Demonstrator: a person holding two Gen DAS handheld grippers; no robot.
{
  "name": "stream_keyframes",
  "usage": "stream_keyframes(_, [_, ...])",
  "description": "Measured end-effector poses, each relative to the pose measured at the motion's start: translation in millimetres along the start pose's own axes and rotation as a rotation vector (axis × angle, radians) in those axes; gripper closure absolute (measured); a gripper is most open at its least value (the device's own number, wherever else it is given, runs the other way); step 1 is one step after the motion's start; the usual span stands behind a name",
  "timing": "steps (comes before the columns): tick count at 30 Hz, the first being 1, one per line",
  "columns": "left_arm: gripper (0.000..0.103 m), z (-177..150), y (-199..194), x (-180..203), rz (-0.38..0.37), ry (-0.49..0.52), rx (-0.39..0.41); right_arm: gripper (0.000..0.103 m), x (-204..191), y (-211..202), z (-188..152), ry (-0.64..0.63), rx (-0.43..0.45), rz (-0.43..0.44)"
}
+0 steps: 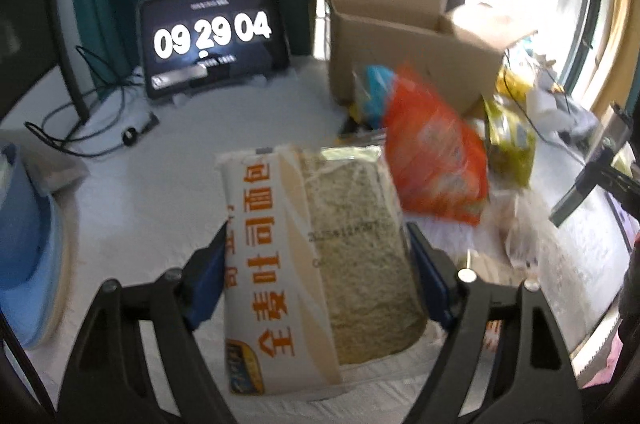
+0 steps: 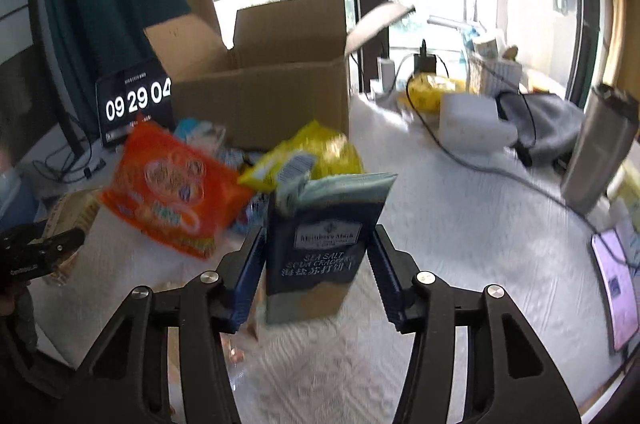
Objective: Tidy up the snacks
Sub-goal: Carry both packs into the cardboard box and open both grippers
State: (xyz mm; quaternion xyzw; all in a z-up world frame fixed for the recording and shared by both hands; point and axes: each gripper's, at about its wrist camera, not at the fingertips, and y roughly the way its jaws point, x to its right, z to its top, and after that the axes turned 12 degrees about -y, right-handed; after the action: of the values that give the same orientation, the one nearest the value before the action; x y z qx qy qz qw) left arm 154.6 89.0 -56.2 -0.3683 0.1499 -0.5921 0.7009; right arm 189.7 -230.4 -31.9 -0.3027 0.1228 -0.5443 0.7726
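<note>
Left tongs (image 1: 316, 256) clamp a packet — right tongs (image 2: 318, 248) likewise.

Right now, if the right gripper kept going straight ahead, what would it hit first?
Holding the dark blue cracker packet, the right gripper would probably push it into the crinkly yellow snack bag first, then the open brown cardboard box; depth is uncertain.

1 cardboard box (image 2: 276, 95), 1 clock tablet (image 1: 214, 37), 2 grippers (image 1: 316, 272).

bread bag (image 1: 320, 256) between my left fingers | cracker pack (image 2: 320, 244) between my right fingers | box (image 2: 260, 95) behind both
</note>
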Motion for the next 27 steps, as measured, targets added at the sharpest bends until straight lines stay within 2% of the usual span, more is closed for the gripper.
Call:
stream_keyframes(6, [0.022,26,-7,-11,0.012,-0.018,0.076,0.049,6,0,29,-0.022,0.060,-0.008])
stream_keyframes(10, [0.022,48,-8,-6,-0.014,-0.018,0.125,0.049,11,-1,49,-0.037,0.106,-0.014])
stream_keyframes(19, [0.022,94,-3,45,-0.126,0.054,0.223,0.049,21,2,101,-0.094,0.216,-0.030])
stream_keyframes(27, [0.022,133,16,88,-0.173,0.098,0.270,0.049,32,15,149,-0.118,0.293,-0.035])
